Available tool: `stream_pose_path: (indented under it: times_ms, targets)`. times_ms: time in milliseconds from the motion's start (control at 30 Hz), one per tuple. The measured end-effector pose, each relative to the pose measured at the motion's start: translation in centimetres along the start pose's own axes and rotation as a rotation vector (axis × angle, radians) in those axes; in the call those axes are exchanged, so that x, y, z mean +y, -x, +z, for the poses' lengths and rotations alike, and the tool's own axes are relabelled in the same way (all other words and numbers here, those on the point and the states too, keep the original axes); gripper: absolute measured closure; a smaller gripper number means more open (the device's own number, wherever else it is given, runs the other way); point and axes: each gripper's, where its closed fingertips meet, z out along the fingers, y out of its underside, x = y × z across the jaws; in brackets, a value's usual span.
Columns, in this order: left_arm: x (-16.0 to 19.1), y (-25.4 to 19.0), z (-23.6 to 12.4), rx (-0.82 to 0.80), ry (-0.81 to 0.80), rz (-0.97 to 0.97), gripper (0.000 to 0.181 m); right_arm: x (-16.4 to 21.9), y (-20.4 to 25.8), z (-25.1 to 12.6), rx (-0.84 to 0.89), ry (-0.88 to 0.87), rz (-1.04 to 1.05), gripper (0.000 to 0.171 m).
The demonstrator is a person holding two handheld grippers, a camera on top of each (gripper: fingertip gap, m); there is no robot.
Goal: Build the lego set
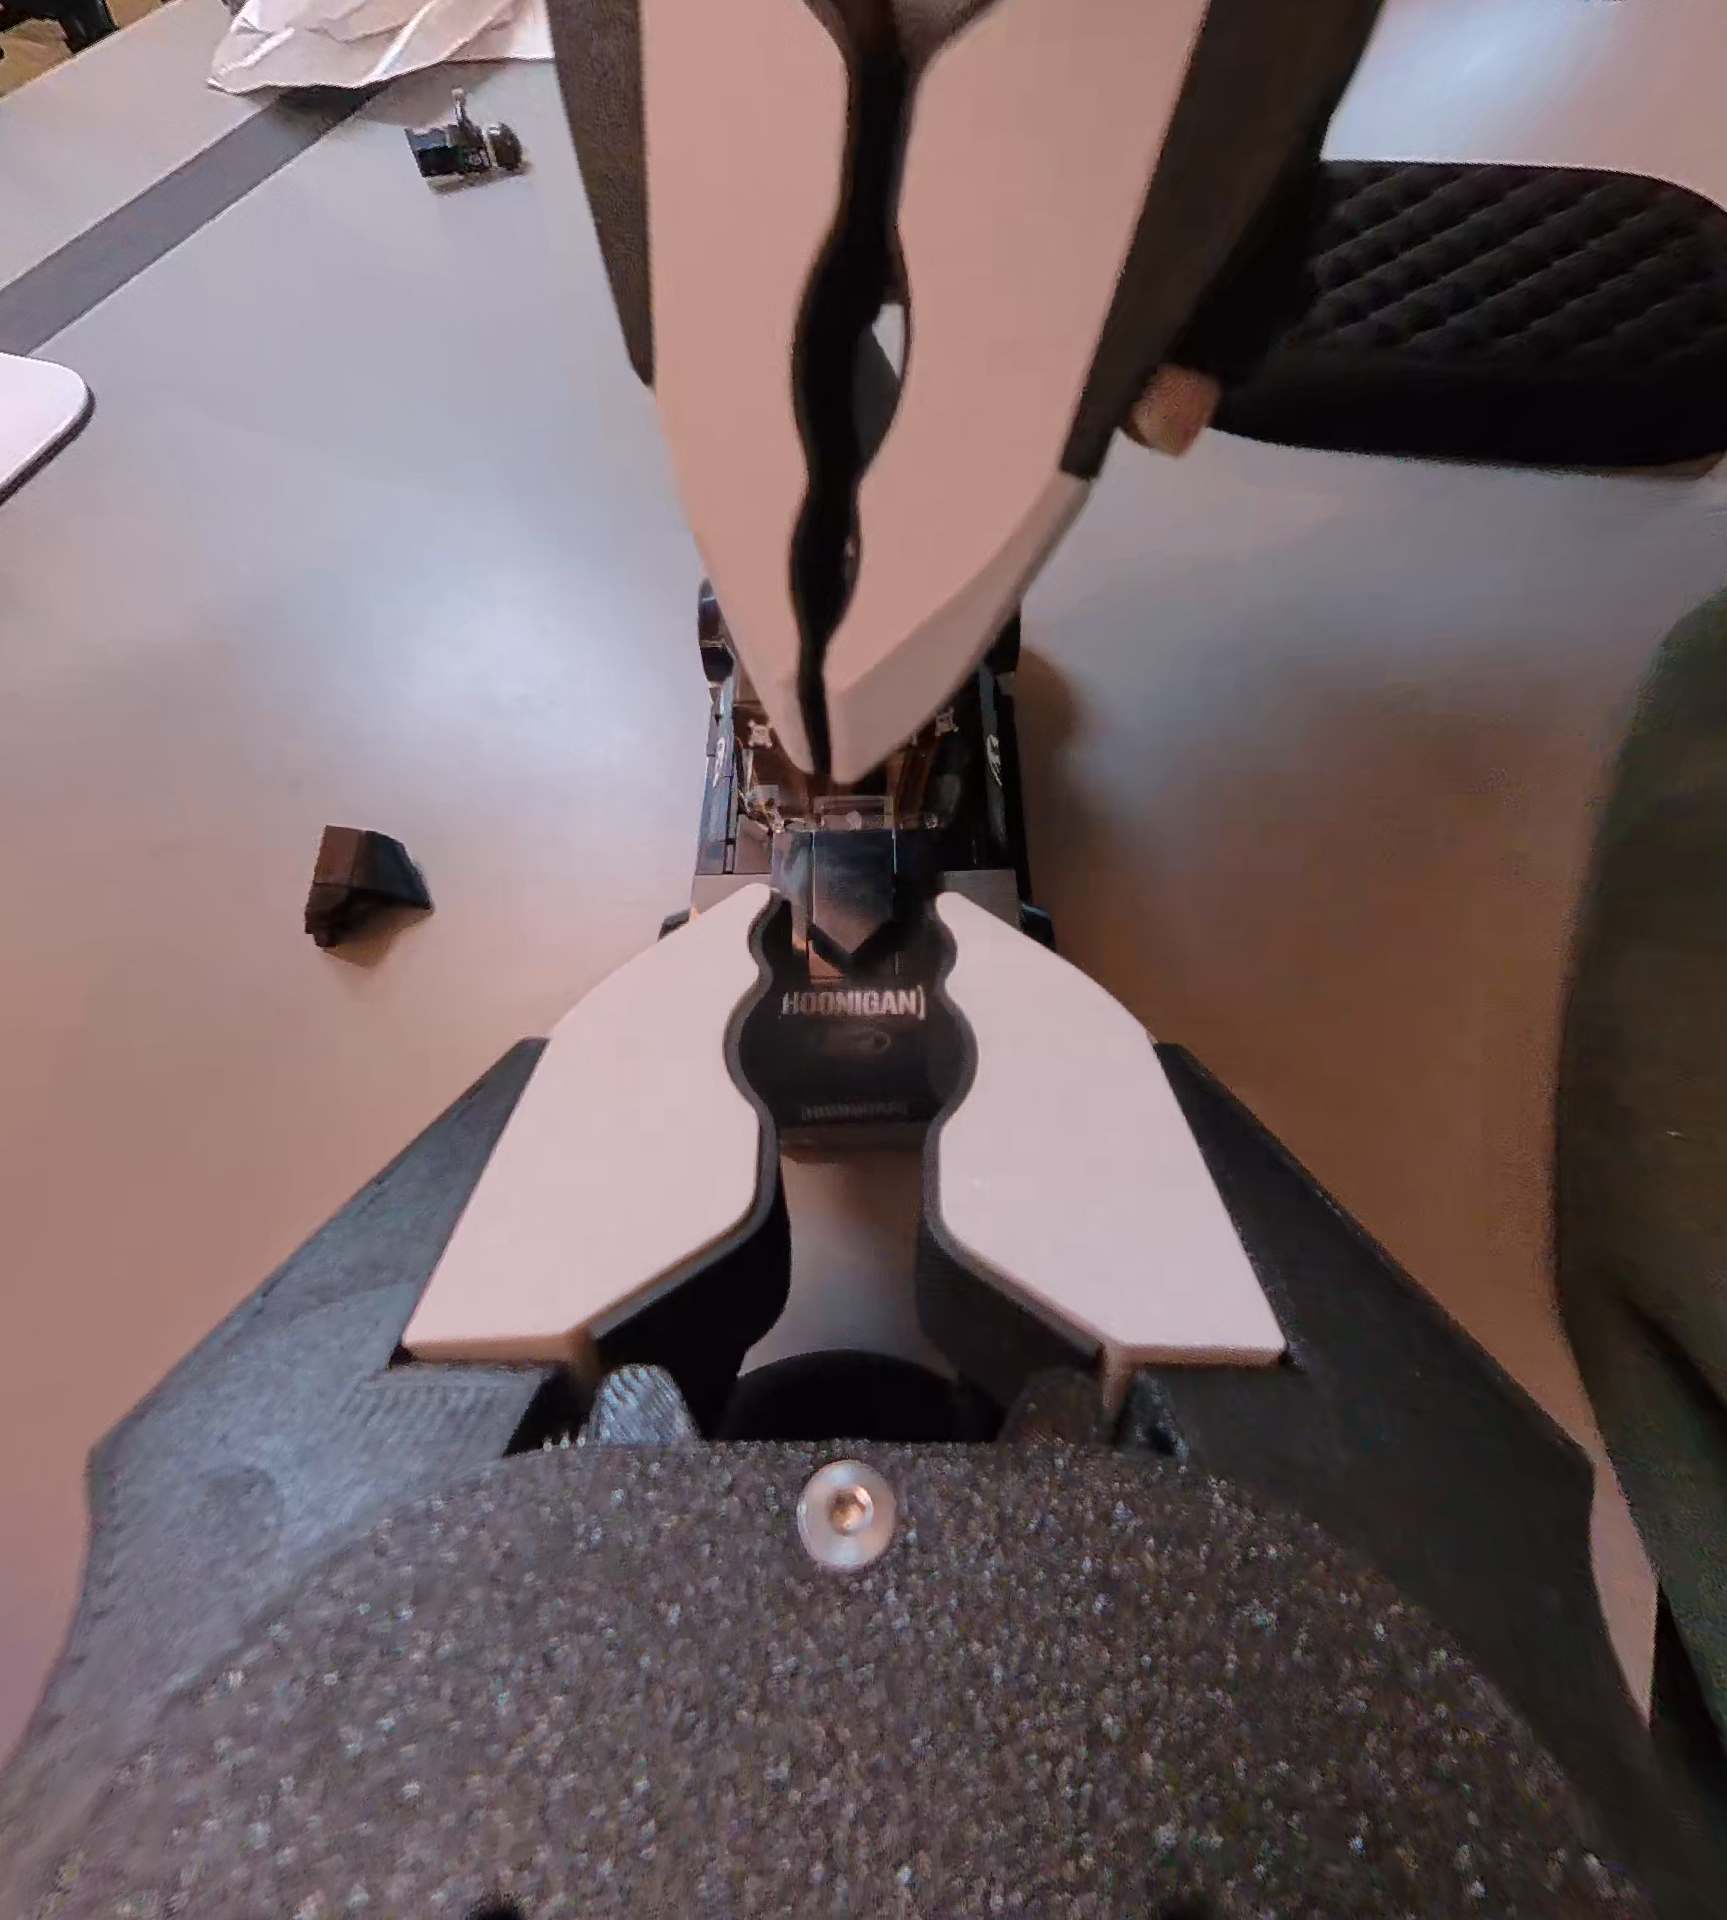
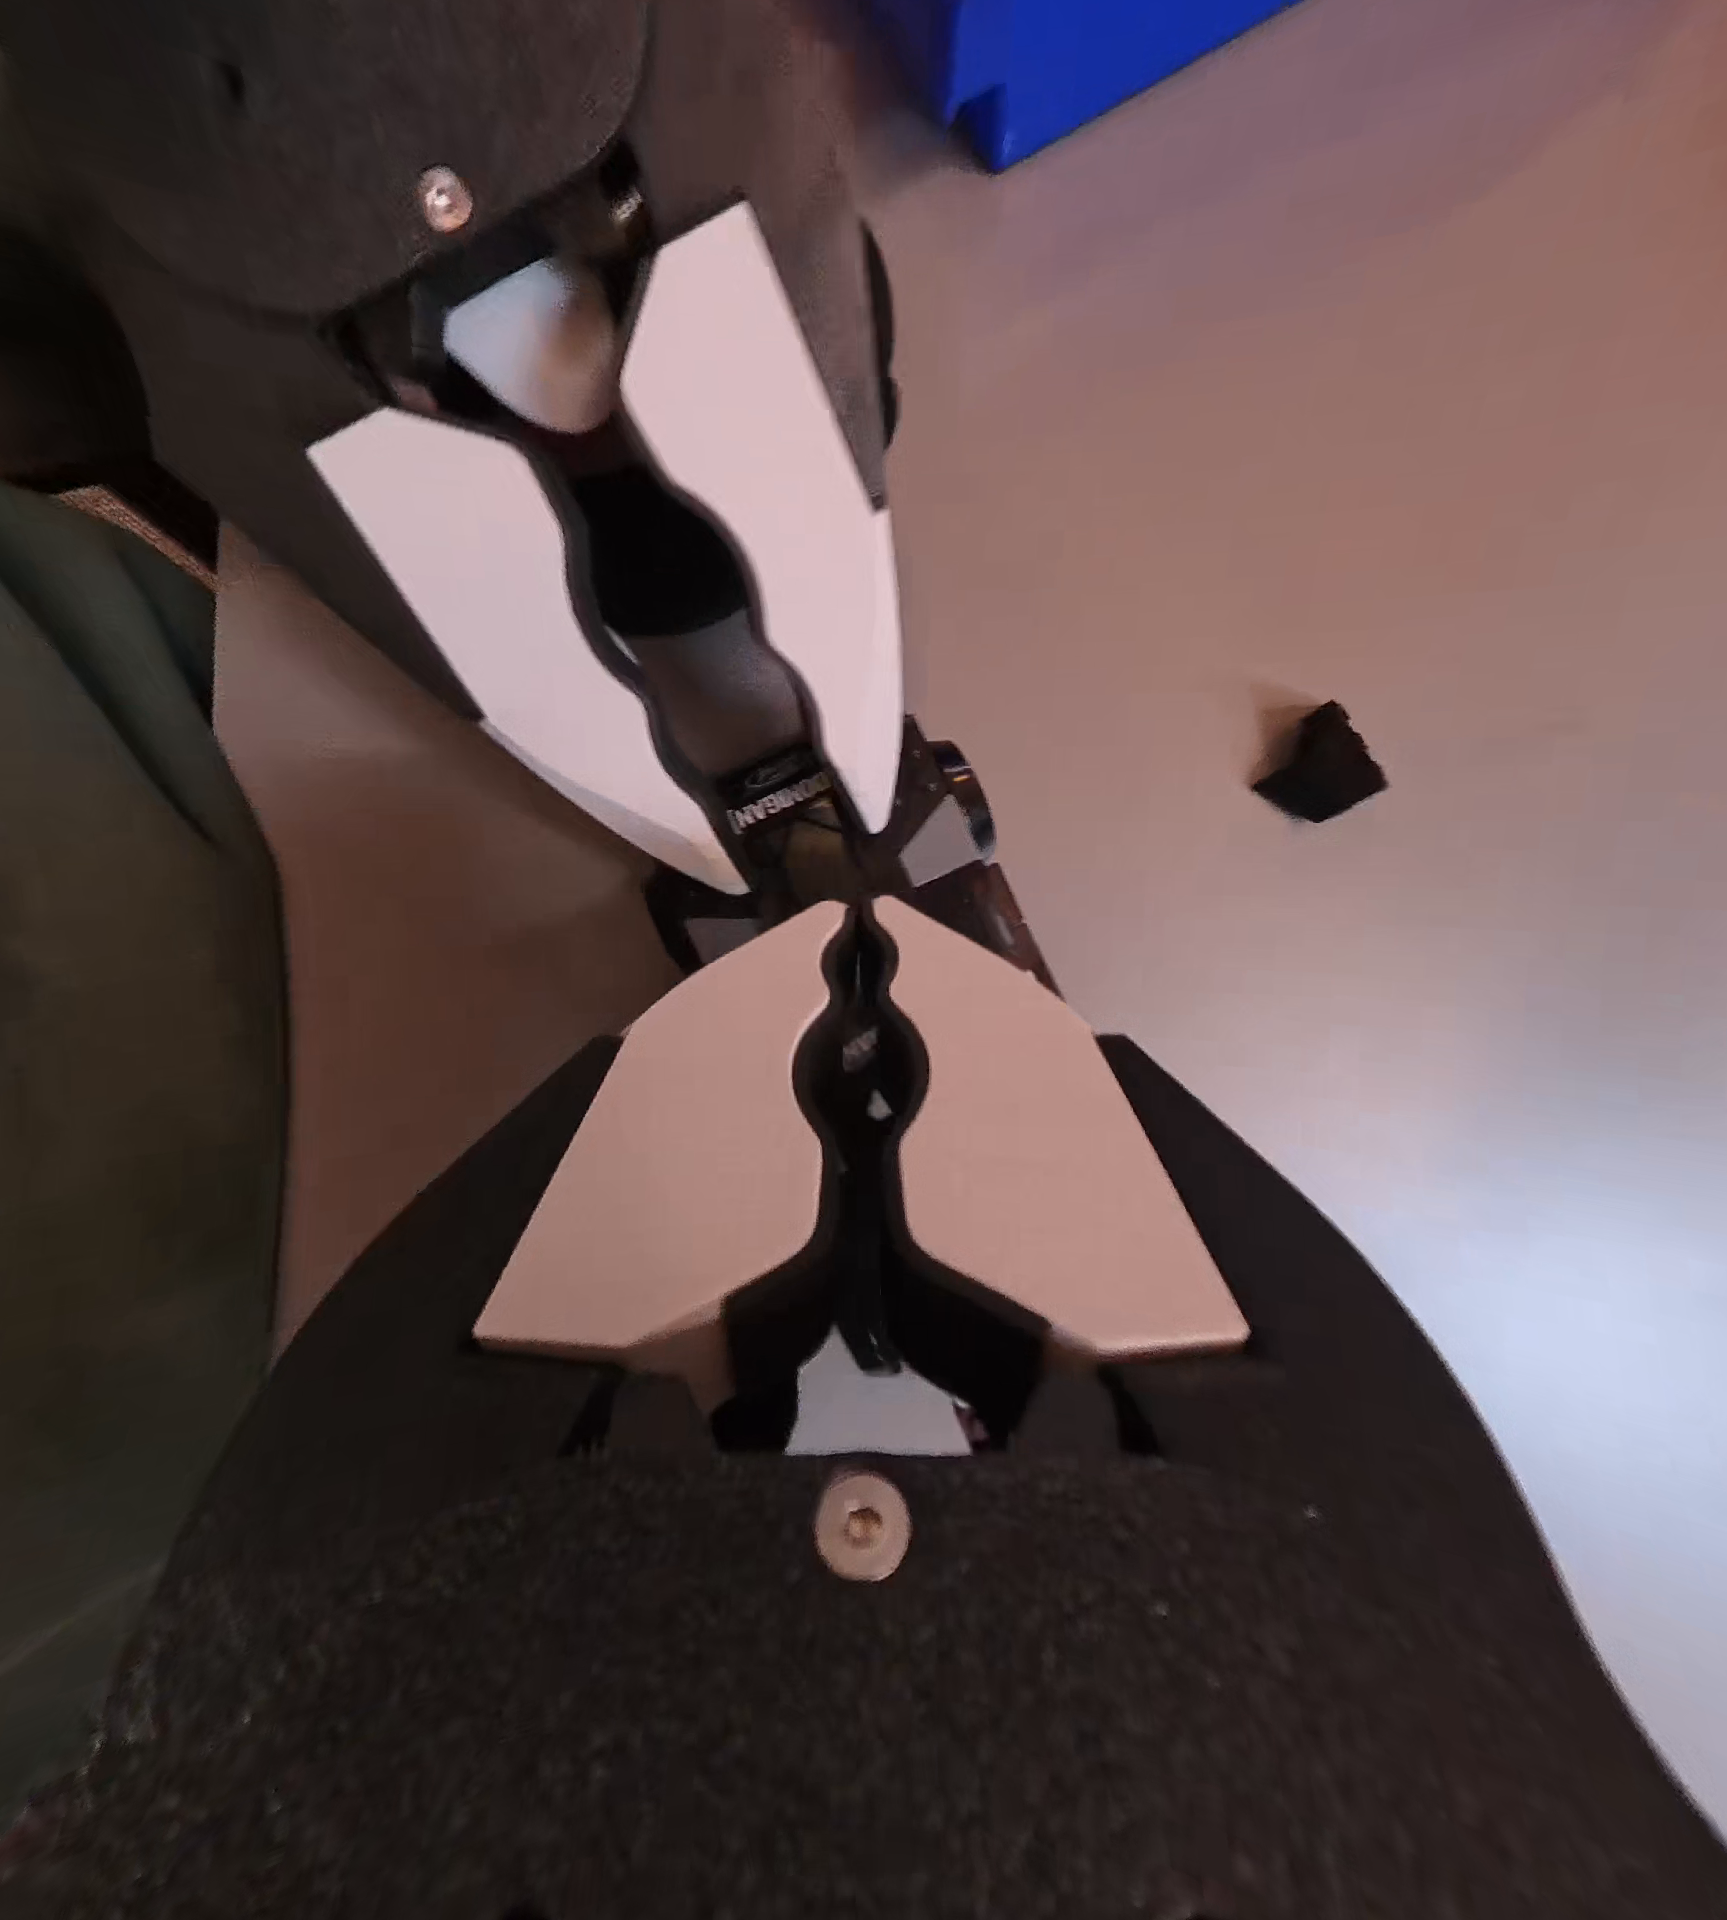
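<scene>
A black lego car (image 1: 854, 1023) with printed stickers lies on the grey table (image 1: 319, 540). My left gripper (image 1: 848, 914) is shut on its near end, one white finger on each side. It also shows in the right wrist view (image 2: 802, 852), coming in from the top and gripping the car (image 2: 942, 842). My right gripper (image 2: 859, 914) is shut, with its tips down on the middle of the car. In the left wrist view the right gripper (image 1: 823, 764) comes in from above. I cannot tell whether a small piece sits between its tips.
A loose black lego piece (image 1: 360, 883) (image 2: 1321, 774) lies left of the car. A small black sub-assembly (image 1: 464, 145) and crumpled white paper (image 1: 350, 42) lie far back. A black chair (image 1: 1524, 312), a blue box (image 2: 1077, 73) and a green sleeve (image 1: 1711, 1039) border the table. My left and right fingertips are right by each other.
</scene>
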Motion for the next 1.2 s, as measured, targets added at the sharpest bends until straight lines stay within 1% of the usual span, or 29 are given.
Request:
stream_pose_path:
  times_ms: [167, 233, 333, 367, 400, 433, 467, 533, 600, 667, 700, 833, 967, 1033, 1100, 1167, 1200]
  targets:
    - [-0.4, -0.1, -0.4, 0.018, -0.032, -0.007, 0.154, 0.6, -0.2, 0.6, 0.028, 0.021, -0.036, 0.171]
    - [-1.0, 0.1, -0.9, 0.006, -0.08, -0.015, 0.153, 0.1, -0.8, 0.1, 0.046, -0.045, -0.02, 0.171]
    - [-2.0, 0.9, -2.2, -0.025, -0.176, -0.063, 0.155, -0.8, -2.1, -1.5, 0.122, -0.216, -0.031, 0.171]
    - [-2.2, 1.3, -2.6, -0.038, -0.2, -0.084, 0.156, -0.8, -2.2, -1.9, 0.135, -0.253, -0.043, 0.138]
    - [-2.3, 1.9, -2.9, -0.058, -0.217, -0.104, 0.158, -0.1, -2.2, -2.0, 0.138, -0.237, -0.046, 0.099]
    - [-2.2, 2.5, -3.2, -0.084, -0.224, -0.123, 0.16, 1.0, -2.2, -2.0, 0.14, -0.192, -0.046, 0.084]
    - [-2.2, 3.2, -3.5, -0.109, -0.226, -0.143, 0.161, 1.7, -1.9, -2.0, 0.137, -0.177, -0.055, 0.078]
    - [-1.9, 4.4, -3.7, -0.139, -0.215, -0.178, 0.161, 2.6, -1.1, -2.2, 0.123, -0.192, -0.078, 0.079]
    - [-1.6, 5.5, -3.3, -0.165, -0.17, -0.196, 0.16, 3.8, -1.1, -1.8, 0.139, -0.157, -0.103, 0.087]
    - [-1.2, 6.4, -2.4, -0.174, -0.088, -0.193, 0.155, 5.1, -1.6, -1.1, 0.16, -0.081, -0.155, 0.093]
    - [-1.1, 6.7, -1.9, -0.174, -0.043, -0.186, 0.154, 5.6, -1.8, -0.8, 0.151, -0.051, -0.174, 0.094]
    - [-0.9, 8.3, 0.4, -0.2, 0.117, -0.159, 0.149, 5.8, -2.4, -0.8, 0.09, 0.006, -0.261, 0.102]
    - [0.3, 10.3, 2.8, -0.247, 0.227, -0.226, 0.146, 5.7, -2.8, -1.0, 0.0, -0.01, -0.275, 0.104]
    - [1.0, 11.5, 3.5, -0.292, 0.256, -0.245, 0.146, 5.8, -2.9, -1.0, -0.028, -0.023, -0.275, 0.102]
    - [1.8, 11.8, 4.0, -0.296, 0.286, -0.264, 0.145, 6.0, -3.1, -1.2, -0.032, -0.04, -0.27, 0.101]
    - [2.4, 11.9, 4.3, -0.297, 0.302, -0.267, 0.148, 6.1, -3.2, -1.4, -0.024, -0.067, -0.262, 0.101]
    - [2.3, 11.9, 4.4, -0.29, 0.287, -0.271, 0.153, 6.1, -3.2, -1.5, -0.02, -0.087, -0.253, 0.101]
